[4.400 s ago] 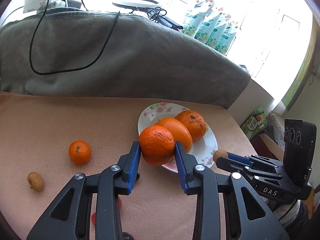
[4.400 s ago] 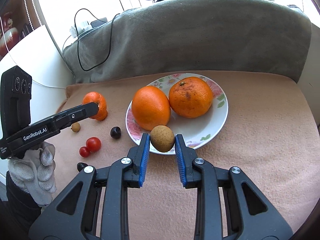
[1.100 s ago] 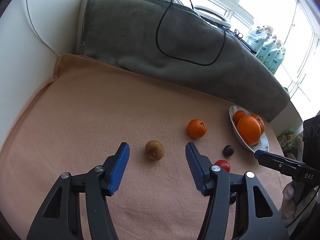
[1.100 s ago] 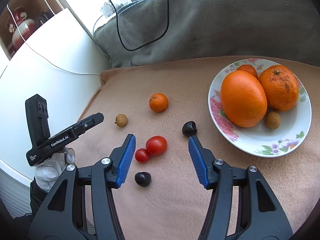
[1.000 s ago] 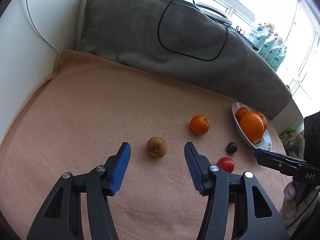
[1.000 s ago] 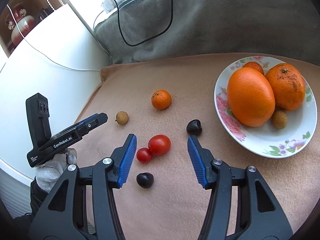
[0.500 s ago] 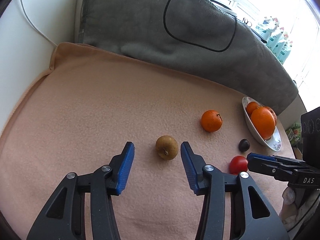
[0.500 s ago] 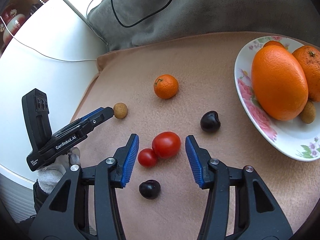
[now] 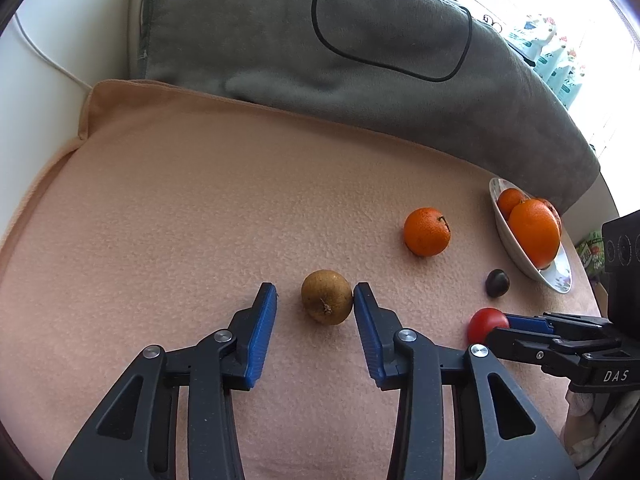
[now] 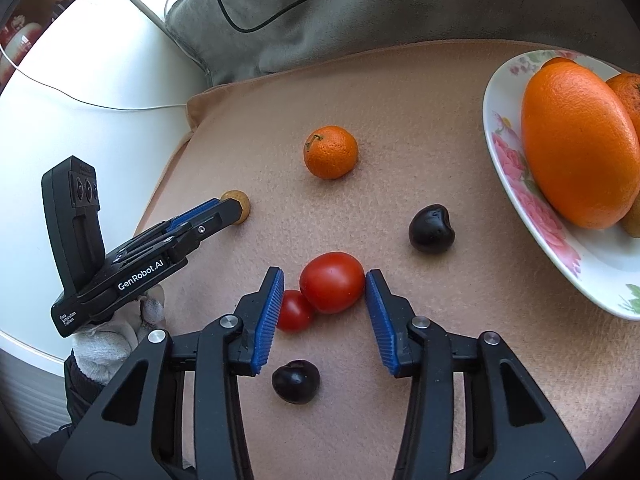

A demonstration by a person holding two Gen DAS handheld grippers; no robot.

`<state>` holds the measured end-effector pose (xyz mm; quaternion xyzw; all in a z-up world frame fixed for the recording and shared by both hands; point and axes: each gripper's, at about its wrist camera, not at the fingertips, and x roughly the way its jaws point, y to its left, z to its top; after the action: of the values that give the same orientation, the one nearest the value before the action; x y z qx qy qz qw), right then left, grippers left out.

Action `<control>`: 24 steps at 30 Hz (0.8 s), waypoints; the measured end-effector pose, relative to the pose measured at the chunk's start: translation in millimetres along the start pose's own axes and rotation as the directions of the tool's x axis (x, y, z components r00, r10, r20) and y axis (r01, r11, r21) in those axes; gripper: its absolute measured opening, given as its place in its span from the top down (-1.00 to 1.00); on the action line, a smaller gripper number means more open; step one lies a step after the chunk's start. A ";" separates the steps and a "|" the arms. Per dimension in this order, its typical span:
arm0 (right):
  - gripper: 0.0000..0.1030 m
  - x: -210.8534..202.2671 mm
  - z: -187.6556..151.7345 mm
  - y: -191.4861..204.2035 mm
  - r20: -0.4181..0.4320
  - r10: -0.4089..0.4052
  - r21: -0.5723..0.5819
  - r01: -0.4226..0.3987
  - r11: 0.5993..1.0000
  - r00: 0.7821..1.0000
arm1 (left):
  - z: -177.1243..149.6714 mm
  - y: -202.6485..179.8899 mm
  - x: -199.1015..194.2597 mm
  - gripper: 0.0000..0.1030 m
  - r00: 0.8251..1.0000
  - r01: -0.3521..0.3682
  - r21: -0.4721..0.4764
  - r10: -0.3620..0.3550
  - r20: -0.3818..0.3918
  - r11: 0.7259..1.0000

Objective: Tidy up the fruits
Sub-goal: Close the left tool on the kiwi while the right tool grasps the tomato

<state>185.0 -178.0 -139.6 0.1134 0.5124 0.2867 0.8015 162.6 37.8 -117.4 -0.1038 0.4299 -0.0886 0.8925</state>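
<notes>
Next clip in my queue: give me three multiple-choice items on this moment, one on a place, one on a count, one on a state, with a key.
1. Where does the small brown fruit lie?
A. On the plate
B. On the cloth between the left claw's fingers
C. On the grey blanket

2. How many red tomatoes lie on the cloth?
A. One
B. Two
C. Four

3. What is the state of the right claw?
A. Open around the larger tomato
B. Shut on a dark cherry
C. Shut and holding nothing

Key:
1 B: the left wrist view shows it on the peach cloth, inside the left claw.
2 B: the right wrist view shows the larger tomato and the smaller tomato touching.
3 A: blue fingers stand on either side of the larger tomato, with a gap on the left.
</notes>
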 end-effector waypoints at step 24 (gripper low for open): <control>0.31 -19.2 -2.8 -8.2 0.044 0.004 0.011 -0.004 1.000 0.999 | 1.2 -4.3 -1.1 0.51 1.000 0.024 -0.007 -0.024 0.008 1.000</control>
<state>179.4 -196.0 -130.3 0.1251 0.4960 0.2828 0.8114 162.6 34.0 -114.7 -0.1122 0.4253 -0.0973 0.8928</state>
